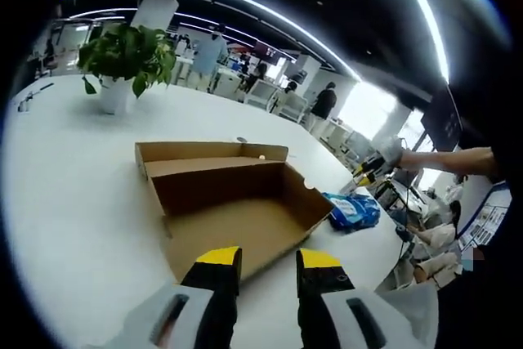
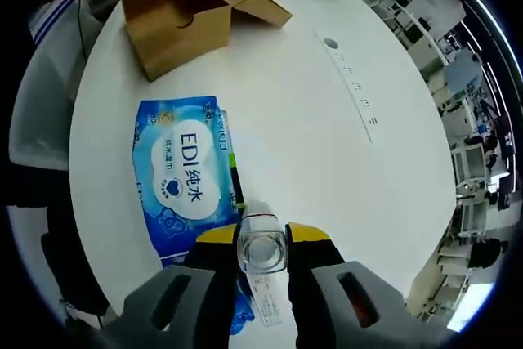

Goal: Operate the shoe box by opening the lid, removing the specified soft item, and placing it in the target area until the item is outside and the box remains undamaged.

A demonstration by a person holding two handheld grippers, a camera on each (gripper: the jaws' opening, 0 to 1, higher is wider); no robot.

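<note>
The brown cardboard shoe box [image 1: 237,202] lies on the white table with its lid [image 1: 208,153] folded back and nothing inside. My left gripper [image 1: 270,261] hovers open at the box's near edge, yellow tips apart. A blue wipes pack [image 1: 353,210] lies on the table just right of the box. In the right gripper view this pack [image 2: 188,173] stretches away from my right gripper [image 2: 261,239]. Its jaws press on a clear glossy piece [image 2: 261,251] at the pack's near end. The box [image 2: 184,18] stands beyond. A gloved hand holds the right gripper [image 1: 368,173] above the pack.
A potted green plant [image 1: 122,63] stands at the table's far left. A strip of sockets [image 2: 351,79] runs along the table [image 2: 327,161]. The table edge curves close on the right [image 1: 384,251]. People and desks are in the background.
</note>
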